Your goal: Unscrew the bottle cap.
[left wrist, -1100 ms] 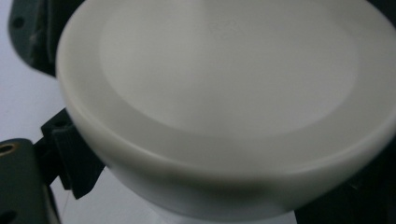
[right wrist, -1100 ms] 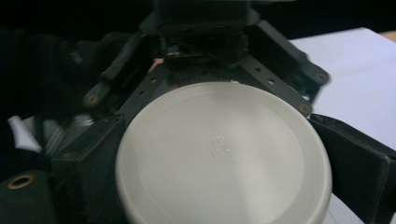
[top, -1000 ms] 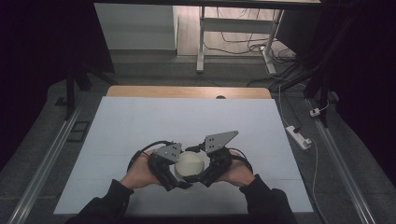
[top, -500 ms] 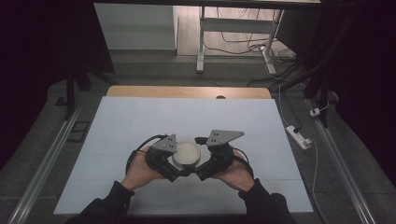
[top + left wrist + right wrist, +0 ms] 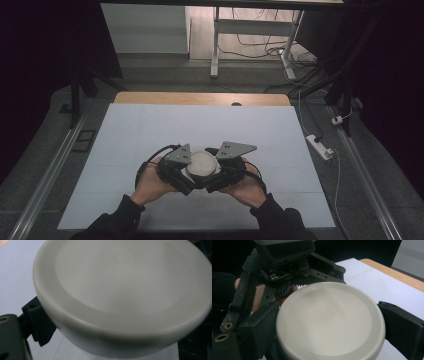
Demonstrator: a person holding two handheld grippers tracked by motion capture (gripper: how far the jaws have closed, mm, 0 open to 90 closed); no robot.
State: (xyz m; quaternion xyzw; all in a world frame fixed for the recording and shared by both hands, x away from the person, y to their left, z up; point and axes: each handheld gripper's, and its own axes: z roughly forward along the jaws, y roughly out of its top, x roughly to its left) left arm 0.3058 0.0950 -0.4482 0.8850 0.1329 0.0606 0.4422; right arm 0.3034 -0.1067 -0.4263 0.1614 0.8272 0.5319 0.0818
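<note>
Two hand-held grippers meet near the front of the counter [image 5: 150,130], which carries a white sheet, with a round white lid [image 5: 202,163] between them. The lid's top is smooth, with a shallow raised rim and a small embossed mark near the middle [image 5: 328,314].

Left hand-held gripper [image 5: 186,172]: comes in from the left, the person's left hand [image 5: 150,182] behind it, grey three-cornered plate on top. In the left gripper view the lid [image 5: 120,297] sits very close, with one black jaw just beside its lower left edge; the other jaw is hidden, so cannot tell if it pinches the lid.

Right hand-held gripper [image 5: 216,175]: comes in from the right, with the right hand [image 5: 247,187] holding it. In the right gripper view its two black jaws sit against opposite sides of the lid, one left and one right, pinching it across its width. The left hand-held gripper's body [image 5: 287,265] shows just beyond the lid's far edge.

Whatever sits under the lid is mostly hidden.
</note>
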